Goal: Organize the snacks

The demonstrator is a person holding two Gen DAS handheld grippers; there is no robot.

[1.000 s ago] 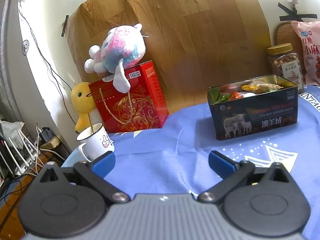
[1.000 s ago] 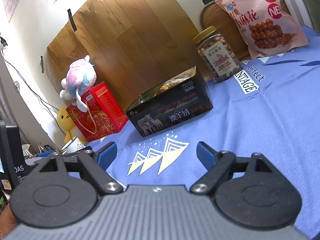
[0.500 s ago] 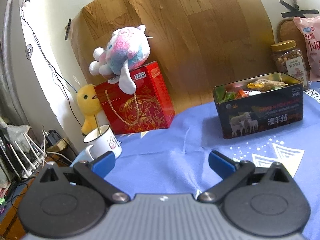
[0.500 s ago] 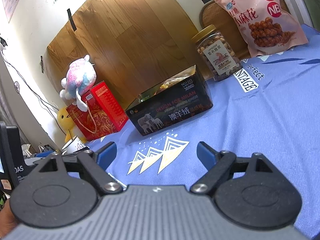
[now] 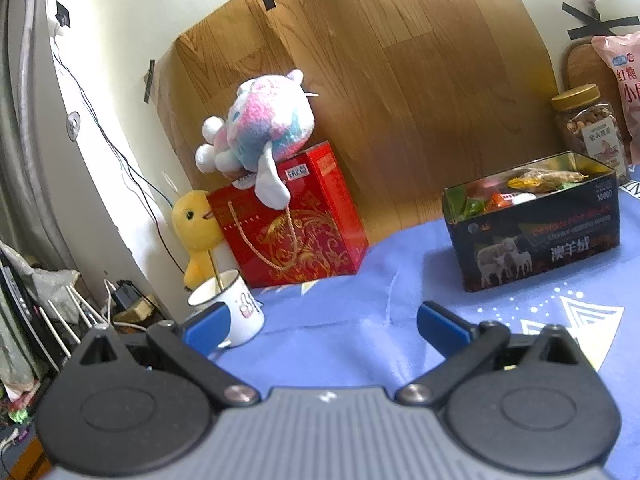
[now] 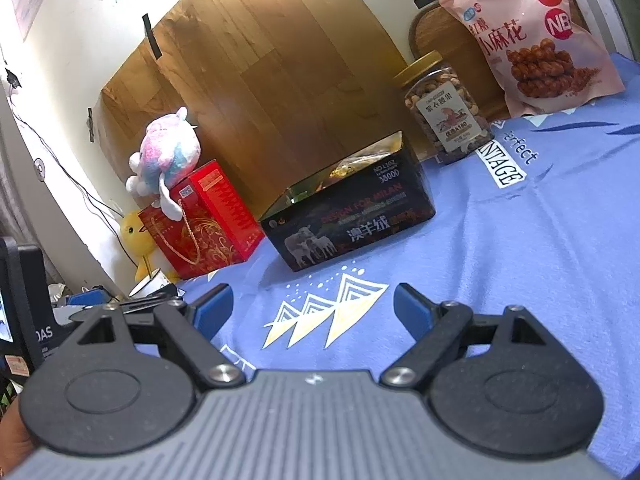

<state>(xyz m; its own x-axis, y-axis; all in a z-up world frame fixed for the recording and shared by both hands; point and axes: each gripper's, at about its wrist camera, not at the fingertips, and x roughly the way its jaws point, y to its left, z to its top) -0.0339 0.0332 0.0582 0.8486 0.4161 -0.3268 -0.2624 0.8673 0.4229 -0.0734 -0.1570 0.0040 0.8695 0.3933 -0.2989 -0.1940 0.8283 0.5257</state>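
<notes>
Retreating: left gripper (image 5: 322,322) has pulled back, spread wide, empty.
Right gripper (image 6: 310,308): unmoved, wide, empty.
Tin (image 5: 532,236): 2 o'clock, filled; sorting looks finished.

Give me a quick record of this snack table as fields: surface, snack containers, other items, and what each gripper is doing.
surface: blue printed cloth
snack box: open black rectangular tin with sheep picture, wrapped snacks inside
jar: clear plastic nut jar with gold lid, right of and behind the tin
bag: pink bag of twisted fried snacks, leaning against the wall
other items: red gift bag with rope handle, pastel plush toy on top; yellow plush chick; white mug
left gripper: jaws open, empty
right gripper: jaws open, empty
</notes>
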